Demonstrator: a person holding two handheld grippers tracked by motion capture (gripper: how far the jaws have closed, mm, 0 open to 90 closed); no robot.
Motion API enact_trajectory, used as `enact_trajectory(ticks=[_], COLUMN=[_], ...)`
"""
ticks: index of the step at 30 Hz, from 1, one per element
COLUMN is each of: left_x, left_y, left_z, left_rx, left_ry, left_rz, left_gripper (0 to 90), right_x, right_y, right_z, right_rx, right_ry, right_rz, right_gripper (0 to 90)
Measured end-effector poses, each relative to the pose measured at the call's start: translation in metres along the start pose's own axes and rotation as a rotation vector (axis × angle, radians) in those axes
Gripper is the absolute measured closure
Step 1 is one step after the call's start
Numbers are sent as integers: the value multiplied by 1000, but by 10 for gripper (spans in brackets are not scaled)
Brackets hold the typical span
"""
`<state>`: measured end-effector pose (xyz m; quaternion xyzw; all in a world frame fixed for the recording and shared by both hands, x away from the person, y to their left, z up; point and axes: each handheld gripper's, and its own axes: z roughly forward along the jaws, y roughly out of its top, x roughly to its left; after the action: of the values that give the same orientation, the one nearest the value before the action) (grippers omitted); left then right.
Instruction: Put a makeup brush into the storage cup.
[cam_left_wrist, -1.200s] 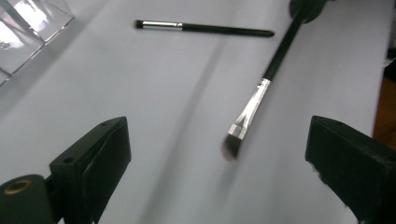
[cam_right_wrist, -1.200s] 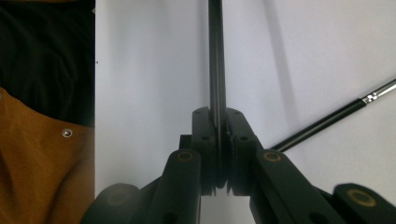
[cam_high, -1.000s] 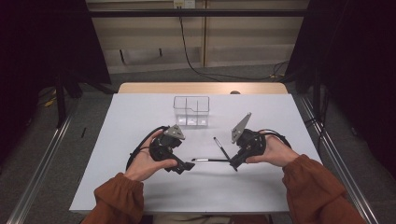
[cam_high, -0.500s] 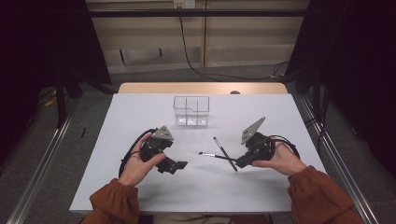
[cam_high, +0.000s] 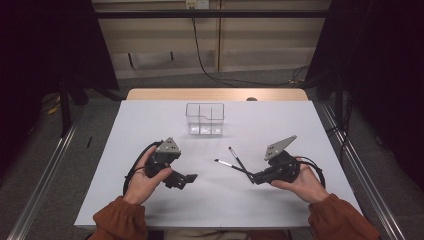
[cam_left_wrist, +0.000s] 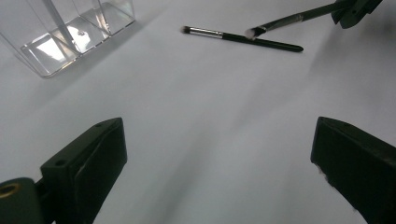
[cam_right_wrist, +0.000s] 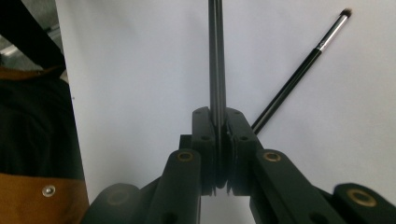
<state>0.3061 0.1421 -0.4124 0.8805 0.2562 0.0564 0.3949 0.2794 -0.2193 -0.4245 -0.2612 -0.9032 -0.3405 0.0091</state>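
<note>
The right claw (cam_high: 256, 177) is pressed together on the handle of a thin black brush (cam_high: 232, 166). In the right gripper view this held brush (cam_right_wrist: 215, 60) runs straight up from between the two black jaws, which close on it from both sides. In the high view it points away from the right claw toward the middle of the white surface (cam_high: 150, 125), with its bristle end on the near side of the clear organizer (cam_high: 205, 119), well apart from it.

A second brush (cam_high: 239, 162) lies flat on the surface. It is also on the near side of the organizer, and it crosses the held brush close to the right claw. In the left gripper view the second brush (cam_left_wrist: 243, 38) lies with its dark tip toward the organizer (cam_left_wrist: 70, 35), and the light bristle end of the held brush (cam_left_wrist: 280, 21) is just above its handle; whether the two touch I cannot tell. In the right gripper view the second brush (cam_right_wrist: 299, 74) goes off slanted beside the held one.

The left claw (cam_high: 187, 178) is spread wide with nothing between its jaws. It hovers low over bare surface, nearer to the person than the organizer and a little to its left. The organizer stands upright toward the far edge of the surface, and its compartments look empty.
</note>
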Motion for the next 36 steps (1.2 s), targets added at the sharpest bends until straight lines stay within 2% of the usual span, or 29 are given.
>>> enact_trajectory(ticks=[3, 7, 10, 15, 24, 31, 36], left_x=[0, 0, 0, 0, 0, 1, 0], left_y=[-3, -7, -9, -11, -12, -12, -12], left_z=[-2, -2, -2, -2, -1, -2, -2], left_rx=[-15, -18, -14, -20, -24, -32, -39], left_ry=[7, 14, 26, 19, 17, 23, 22], left_rz=[-10, -16, -11, -18, -21, -25, -23], left_gripper=[36, 36, 35, 35, 35, 35, 33], right_x=[-2, -2, -2, 1, 2, 4, 6], right_y=[-5, -6, -7, -7, -12, -12, -11], right_z=[-2, -2, -2, 0, 3, -1, -1], right_rx=[-60, -101, -144, -176, -281, -412, -453], right_ry=[2, -9, 2, 15, 18, 20, 23], right_rz=[23, 33, 38, 17, 39, 13, -7], right_gripper=[843, 843, 843, 843, 843, 843, 843])
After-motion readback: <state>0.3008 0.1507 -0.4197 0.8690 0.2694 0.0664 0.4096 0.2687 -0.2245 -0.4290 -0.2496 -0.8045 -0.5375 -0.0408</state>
